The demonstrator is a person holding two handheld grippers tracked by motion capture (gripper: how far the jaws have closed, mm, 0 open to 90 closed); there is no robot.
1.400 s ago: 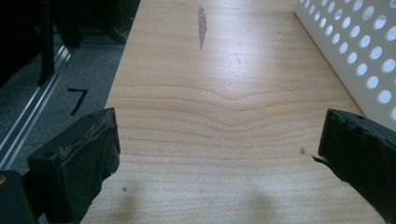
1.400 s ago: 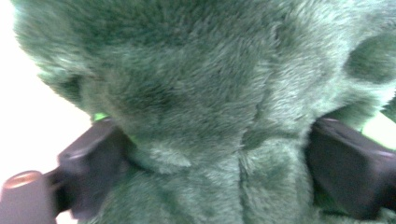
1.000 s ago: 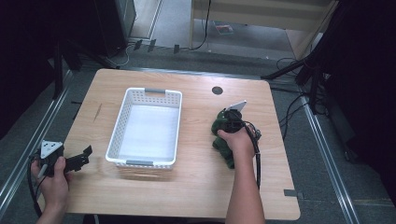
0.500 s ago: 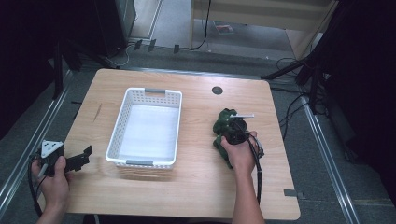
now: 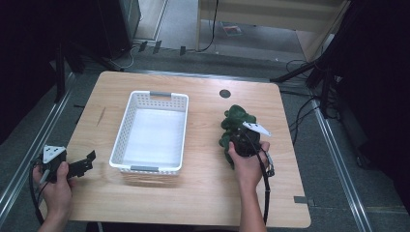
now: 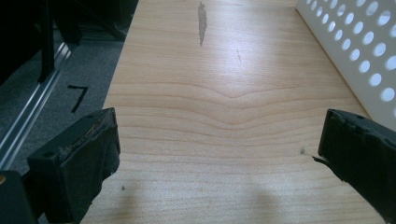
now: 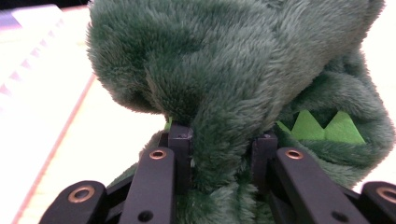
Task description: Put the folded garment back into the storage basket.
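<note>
A green plush toy (image 5: 235,120) with light green felt spikes lies on the wooden table (image 5: 203,193), right of centre. My right gripper (image 5: 236,137) is shut on a fold of its fur. In the right gripper view the plush toy (image 7: 233,70) bulges above the jaws, and the right gripper (image 7: 222,140) pinches a thick tuft between its pads. My left gripper (image 5: 88,162) is held at the table's near left corner, left of the white basket (image 5: 124,130). In the left gripper view the left gripper (image 6: 219,140) stands open over bare wood.
The white perforated basket has nothing in it; its wall (image 6: 364,51) stands just right of the left jaws. A round cable hole (image 5: 225,93) sits near the far edge. Metal rails and cables run along the floor on both sides.
The right hand has turned and shifted slightly toward the near edge, and the plush toy has bunched up and risen a little with it. The left hand has stayed put.
</note>
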